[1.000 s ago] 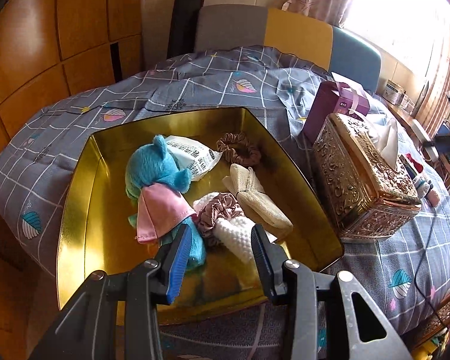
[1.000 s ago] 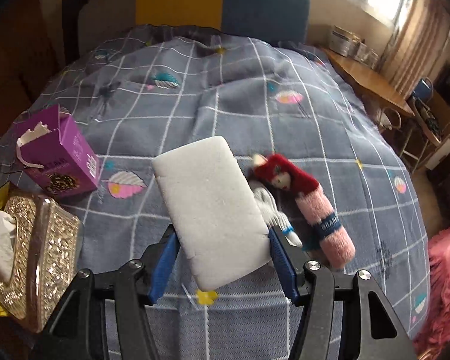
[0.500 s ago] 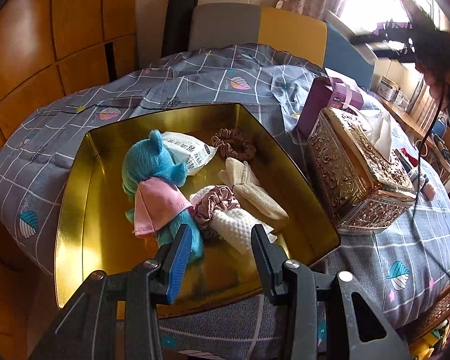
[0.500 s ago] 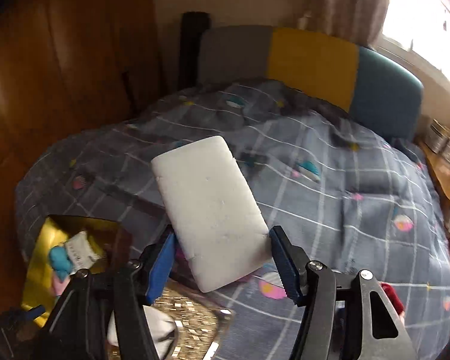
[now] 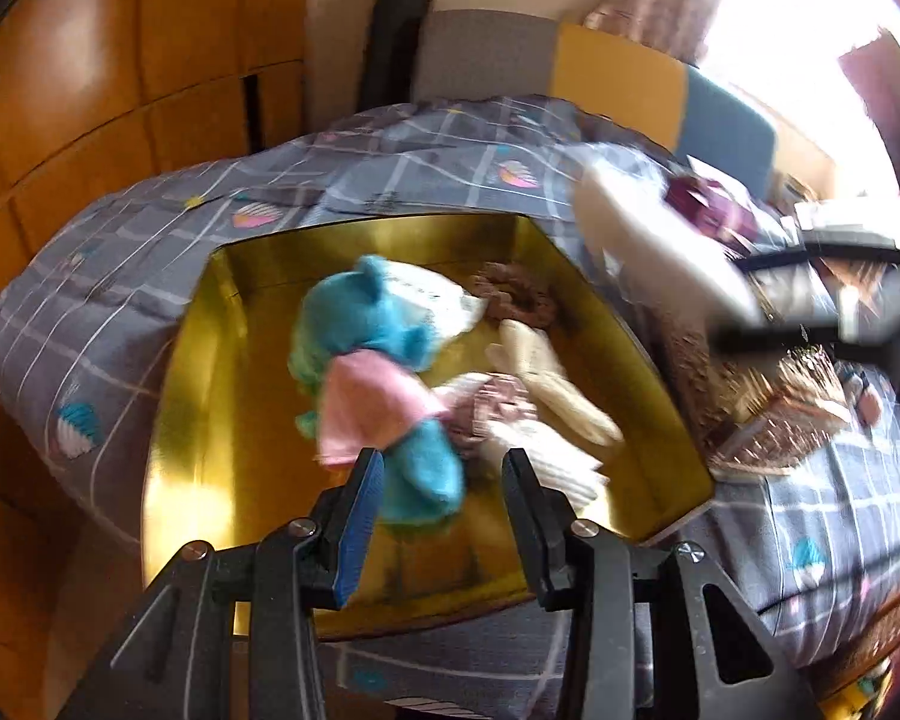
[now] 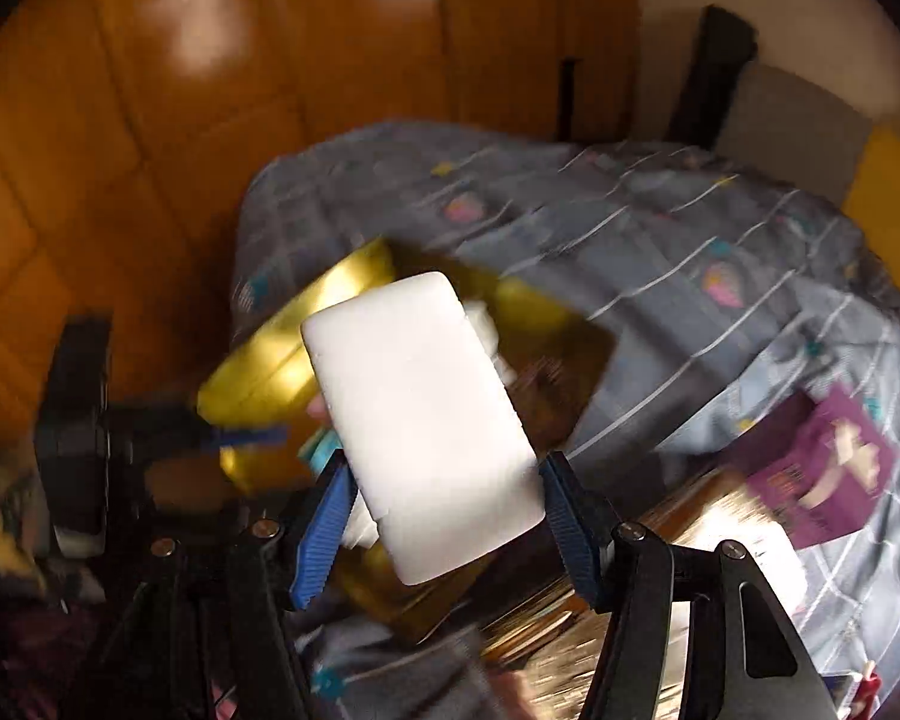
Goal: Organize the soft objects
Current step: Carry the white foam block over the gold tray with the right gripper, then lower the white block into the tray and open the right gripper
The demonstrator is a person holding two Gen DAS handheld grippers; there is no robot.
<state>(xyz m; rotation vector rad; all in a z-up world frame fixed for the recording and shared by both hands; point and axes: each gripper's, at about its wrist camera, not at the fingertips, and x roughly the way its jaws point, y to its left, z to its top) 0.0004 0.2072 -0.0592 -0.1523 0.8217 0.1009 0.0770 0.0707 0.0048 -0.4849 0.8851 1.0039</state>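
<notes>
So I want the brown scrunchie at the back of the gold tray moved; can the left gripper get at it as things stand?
Probably yes. The left gripper is empty, and the scrunchie lies uncovered in the gold tray. Only the blue plush toy lies between, so it would have to reach over that.

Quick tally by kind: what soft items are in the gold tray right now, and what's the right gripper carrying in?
Plush toy, blue with pink cloth: 1
Scrunchies: 2
Cream mitt: 1
White knit cloth: 1
White packet: 1
White sponge, held by right gripper above gold tray: 1
Total: 7
</notes>
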